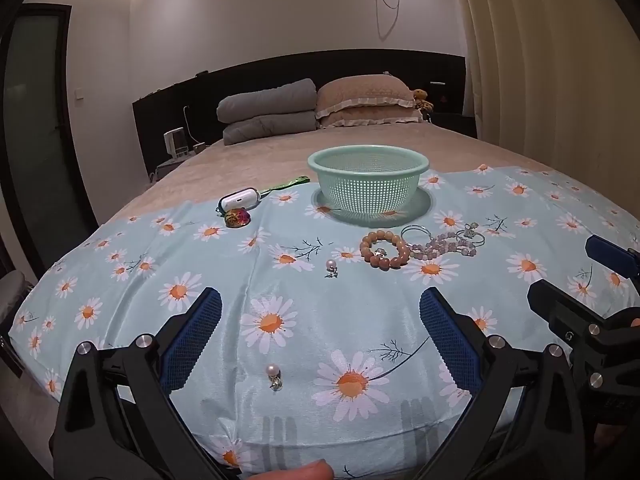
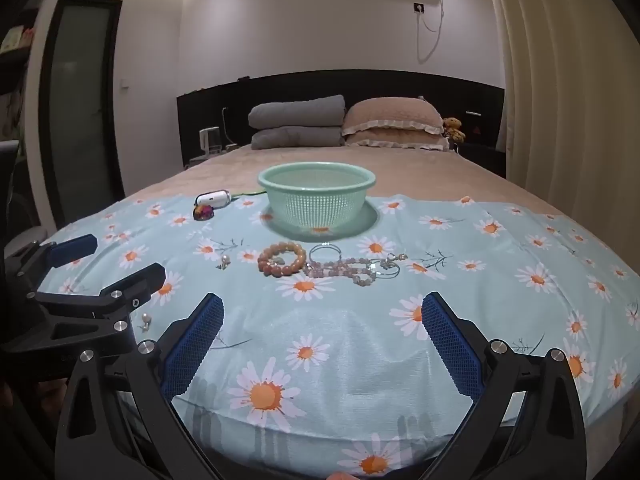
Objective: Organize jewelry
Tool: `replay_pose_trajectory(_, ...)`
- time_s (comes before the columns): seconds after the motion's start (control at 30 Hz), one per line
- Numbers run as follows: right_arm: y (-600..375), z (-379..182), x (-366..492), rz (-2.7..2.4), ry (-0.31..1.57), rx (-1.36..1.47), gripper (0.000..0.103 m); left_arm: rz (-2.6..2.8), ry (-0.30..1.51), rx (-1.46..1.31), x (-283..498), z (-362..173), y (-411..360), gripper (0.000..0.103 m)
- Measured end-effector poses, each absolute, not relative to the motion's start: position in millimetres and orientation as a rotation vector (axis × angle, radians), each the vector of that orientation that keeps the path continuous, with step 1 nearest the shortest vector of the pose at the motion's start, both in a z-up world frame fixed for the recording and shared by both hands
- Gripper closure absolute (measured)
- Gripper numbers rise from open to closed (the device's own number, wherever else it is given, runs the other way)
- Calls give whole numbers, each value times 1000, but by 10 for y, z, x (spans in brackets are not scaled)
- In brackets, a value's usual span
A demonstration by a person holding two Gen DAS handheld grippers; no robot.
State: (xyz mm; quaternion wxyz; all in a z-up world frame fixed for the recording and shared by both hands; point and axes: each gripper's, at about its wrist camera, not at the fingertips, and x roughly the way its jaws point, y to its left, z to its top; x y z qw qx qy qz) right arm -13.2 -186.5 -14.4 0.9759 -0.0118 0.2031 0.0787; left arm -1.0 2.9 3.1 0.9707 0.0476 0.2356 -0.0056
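A mint green mesh basket (image 1: 368,178) (image 2: 317,196) stands on the daisy-print cloth (image 1: 304,320) (image 2: 320,340). In front of it lie an orange bead bracelet (image 1: 384,254) (image 2: 282,264), a pale purple bead bracelet (image 1: 444,246) (image 2: 348,270), a thin silver ring (image 1: 416,232) (image 2: 326,249) and silver pieces (image 1: 472,234) (image 2: 390,266). One pearl earring (image 1: 331,268) (image 2: 225,261) lies left of the bracelets. Another pearl earring (image 1: 274,376) (image 2: 146,321) lies between the fingers of my left gripper (image 1: 320,336), which is open. My right gripper (image 2: 322,340) is open and empty over bare cloth.
A white earbud case (image 1: 239,199) (image 2: 214,199) and a colourful round trinket (image 1: 238,217) (image 2: 204,212) lie at the cloth's far left. Grey folded quilts (image 1: 268,110) and beige pillows (image 1: 368,100) sit at the headboard. A curtain (image 2: 560,80) hangs on the right.
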Motion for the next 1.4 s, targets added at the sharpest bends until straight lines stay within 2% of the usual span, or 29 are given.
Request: replay_pose_trajectory(1.4, -1727, -181, -156, 178, 421, -90, 8, -34, 522, 95, 26, -27, -16, 6)
